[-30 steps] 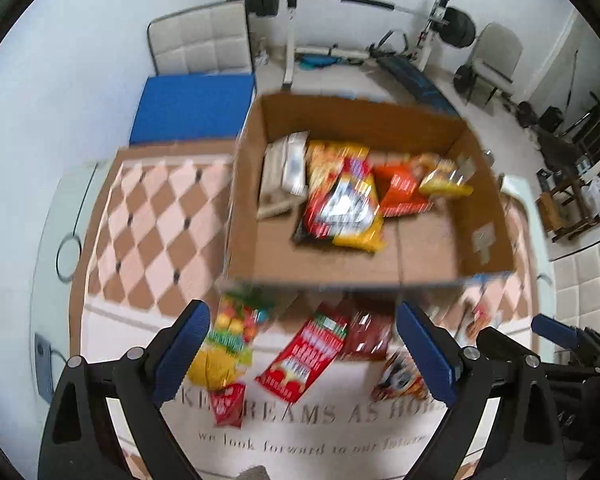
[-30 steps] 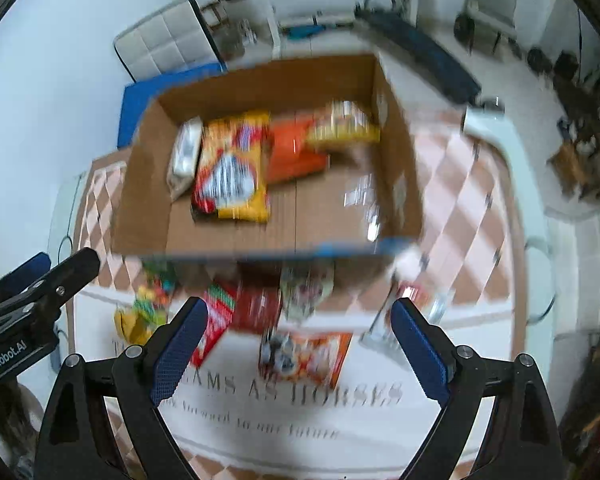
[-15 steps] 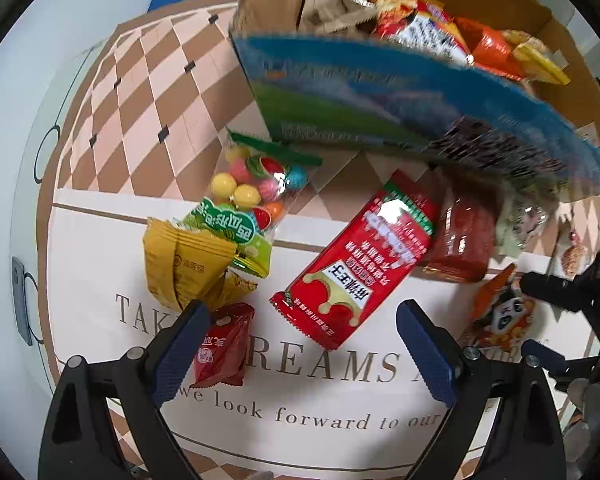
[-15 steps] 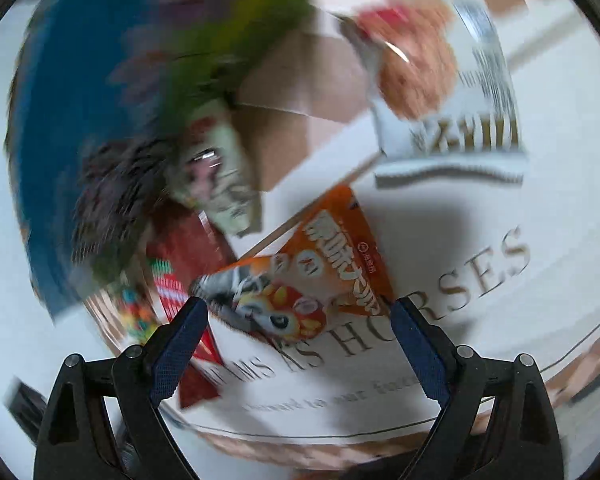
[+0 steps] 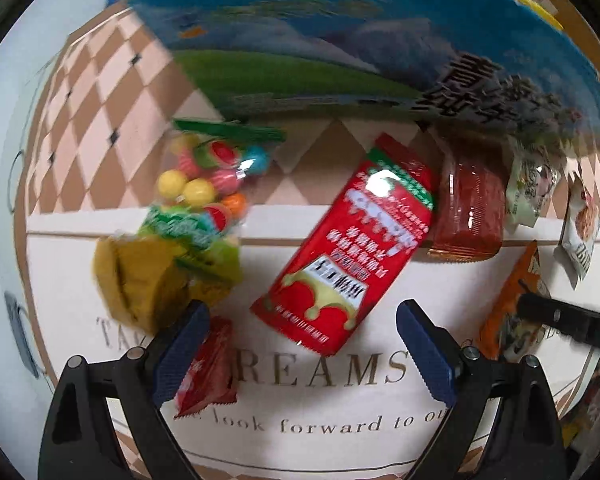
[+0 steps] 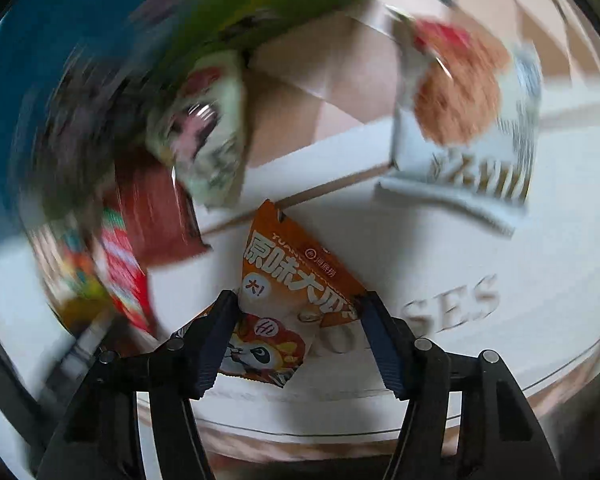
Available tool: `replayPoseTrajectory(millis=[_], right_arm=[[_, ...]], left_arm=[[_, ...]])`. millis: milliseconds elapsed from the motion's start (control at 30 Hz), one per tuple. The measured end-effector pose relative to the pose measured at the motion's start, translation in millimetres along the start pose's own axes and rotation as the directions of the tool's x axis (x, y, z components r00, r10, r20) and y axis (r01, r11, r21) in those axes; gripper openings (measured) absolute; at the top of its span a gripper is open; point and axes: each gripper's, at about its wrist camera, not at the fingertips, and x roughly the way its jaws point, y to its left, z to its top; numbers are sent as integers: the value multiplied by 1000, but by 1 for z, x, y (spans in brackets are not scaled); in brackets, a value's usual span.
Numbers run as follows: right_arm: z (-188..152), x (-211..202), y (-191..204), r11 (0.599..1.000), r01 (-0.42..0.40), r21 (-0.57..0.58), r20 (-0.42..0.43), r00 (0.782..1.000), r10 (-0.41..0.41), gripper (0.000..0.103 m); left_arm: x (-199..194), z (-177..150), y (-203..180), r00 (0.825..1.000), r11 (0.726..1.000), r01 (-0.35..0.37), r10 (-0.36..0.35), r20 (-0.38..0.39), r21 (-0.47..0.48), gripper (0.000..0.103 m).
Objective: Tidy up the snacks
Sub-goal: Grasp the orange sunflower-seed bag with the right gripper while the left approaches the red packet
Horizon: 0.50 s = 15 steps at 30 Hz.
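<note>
Snack packets lie on a white cloth in front of a cardboard box (image 5: 340, 52) with a blue and green printed side. My left gripper (image 5: 302, 354) is open just above the cloth, below a long red packet (image 5: 348, 248). A small red packet (image 5: 208, 368) lies by its left finger. My right gripper (image 6: 298, 334) has its jaws partly closed on both edges of an orange panda packet (image 6: 288, 292), which also shows in the left wrist view (image 5: 512, 304). Whether the pads press on it is unclear.
In the left wrist view a bag of coloured candy balls (image 5: 208, 176) and a yellow packet (image 5: 144, 276) lie at the left. A dark red packet (image 5: 468, 208), a pale green packet (image 5: 528, 188) and a white cracker packet (image 6: 468, 120) lie near the box.
Both grippers have dropped from above the box to the cloth in front of it. The right jaws have narrowed around the orange panda packet. The left gripper stays open.
</note>
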Motion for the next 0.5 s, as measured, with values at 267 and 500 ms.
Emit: replayPoseTrajectory(millis=[267,500], right_arm=[[-12,-6,30,976,151,-159,40,988,-147,69],[-17,9,2,996,83,25,14,996,-83,69]], left_arm=[[26,26,-28,996,988,-64,71,-48,141,96],[21,36,-42,999,988,-3,10,-48,151,86]])
